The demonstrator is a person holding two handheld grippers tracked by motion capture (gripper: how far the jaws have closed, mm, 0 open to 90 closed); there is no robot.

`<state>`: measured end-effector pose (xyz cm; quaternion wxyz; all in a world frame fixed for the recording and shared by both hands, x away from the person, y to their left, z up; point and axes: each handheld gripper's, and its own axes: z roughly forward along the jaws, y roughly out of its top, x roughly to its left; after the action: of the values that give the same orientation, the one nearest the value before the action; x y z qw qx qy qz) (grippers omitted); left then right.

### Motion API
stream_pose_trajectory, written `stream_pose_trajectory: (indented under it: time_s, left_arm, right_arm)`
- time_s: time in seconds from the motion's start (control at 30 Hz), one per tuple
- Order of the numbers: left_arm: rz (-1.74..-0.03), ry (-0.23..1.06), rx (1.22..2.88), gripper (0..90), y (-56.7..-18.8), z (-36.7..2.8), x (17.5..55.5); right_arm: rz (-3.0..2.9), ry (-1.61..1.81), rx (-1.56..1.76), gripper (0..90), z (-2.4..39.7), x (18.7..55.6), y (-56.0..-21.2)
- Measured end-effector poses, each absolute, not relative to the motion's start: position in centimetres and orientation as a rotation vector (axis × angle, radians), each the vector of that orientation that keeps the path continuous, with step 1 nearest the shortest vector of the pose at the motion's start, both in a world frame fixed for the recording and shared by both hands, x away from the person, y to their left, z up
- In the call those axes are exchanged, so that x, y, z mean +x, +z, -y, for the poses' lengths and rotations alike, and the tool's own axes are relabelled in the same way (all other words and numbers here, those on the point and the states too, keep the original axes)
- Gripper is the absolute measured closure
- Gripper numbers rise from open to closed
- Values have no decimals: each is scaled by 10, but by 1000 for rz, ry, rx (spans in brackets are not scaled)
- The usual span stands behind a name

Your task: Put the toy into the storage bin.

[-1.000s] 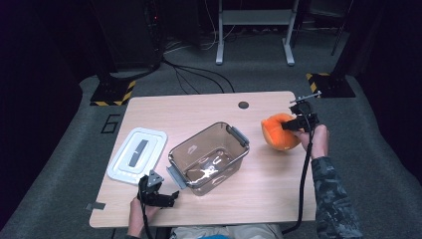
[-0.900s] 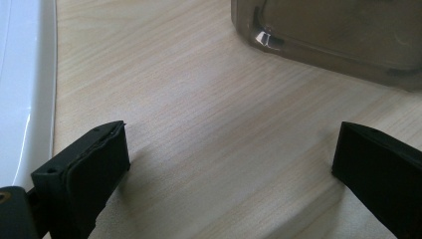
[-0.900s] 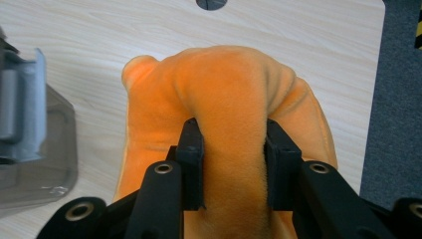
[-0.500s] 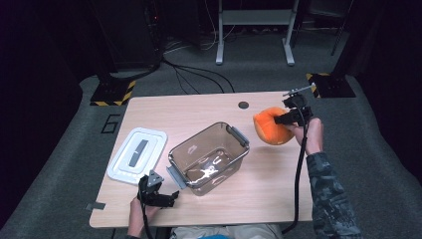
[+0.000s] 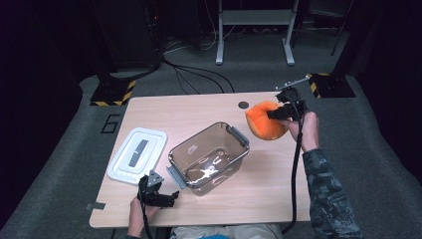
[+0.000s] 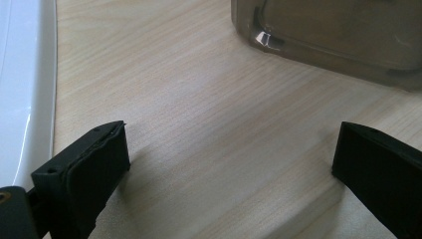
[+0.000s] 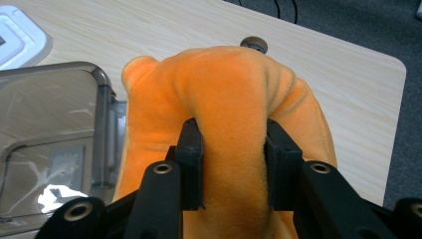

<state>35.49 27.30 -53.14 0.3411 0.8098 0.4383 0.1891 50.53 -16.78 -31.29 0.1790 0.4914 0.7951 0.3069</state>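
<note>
Your right gripper (image 7: pixel 233 149) hides the lower middle of the orange plush toy (image 7: pixel 234 94), its jaws pinching a fold of it. The toy hangs above the table (image 5: pixel 278 169), just right of the clear container (image 5: pixel 209 157) (lid off). Your left gripper (image 5: pixel 160 195) rests open, holding nothing.

Dim room: grey carpet (image 5: pixel 59 164) around the table (image 5: pixel 259 189), metal stand (image 5: pixel 254 22) at 12 o'clock.
</note>
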Motion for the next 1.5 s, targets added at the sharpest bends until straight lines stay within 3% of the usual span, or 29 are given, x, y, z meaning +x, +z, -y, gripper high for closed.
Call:
stream_pose_trajectory:
  time_s: [0.87, 1.5]
  left_arm:
    - [-1137, 494, 2113, 11, -531, -273, 355]
    - [-1137, 493, 2113, 11, -531, -273, 355]
  right_arm:
    - [-2278, 903, 1224, 656, 124, 492, -268]
    - [-2371, 943, 1137, 647, 85, 481, -269]
